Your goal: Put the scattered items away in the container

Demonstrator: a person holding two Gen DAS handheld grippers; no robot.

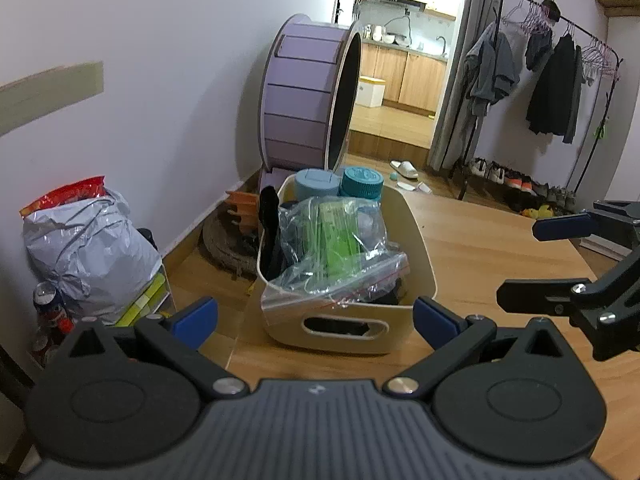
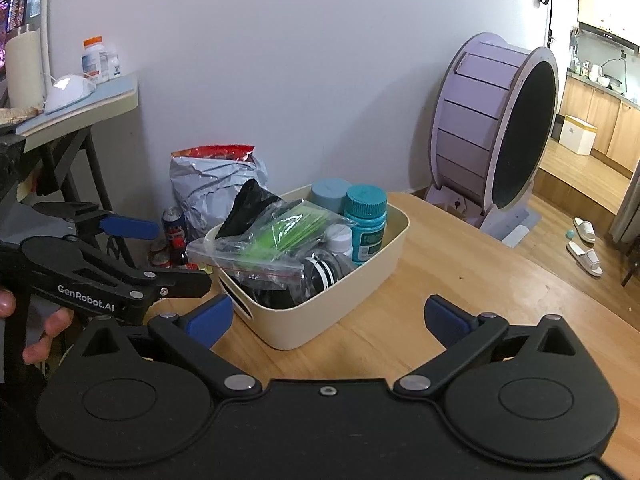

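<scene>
Both your left gripper (image 1: 314, 316) and right gripper (image 2: 328, 316) are spread wide and empty. The container (image 2: 360, 280) sits full on the surface (image 2: 460, 280); check for strays before pulling away.

- The room is dim and a bit blue.
- The brightest light comes from the kitchen doorway (image 1: 416, 8), behind the purple wheel (image 1: 308, 92).
- The wall beside the purple wheel bends like a bowl, and the picture corners go dark.
- The plastic bag (image 2: 264, 244) in the cream box (image 2: 320, 320) has small shiny spots.
- Soft shadows lie under the cream box.
</scene>
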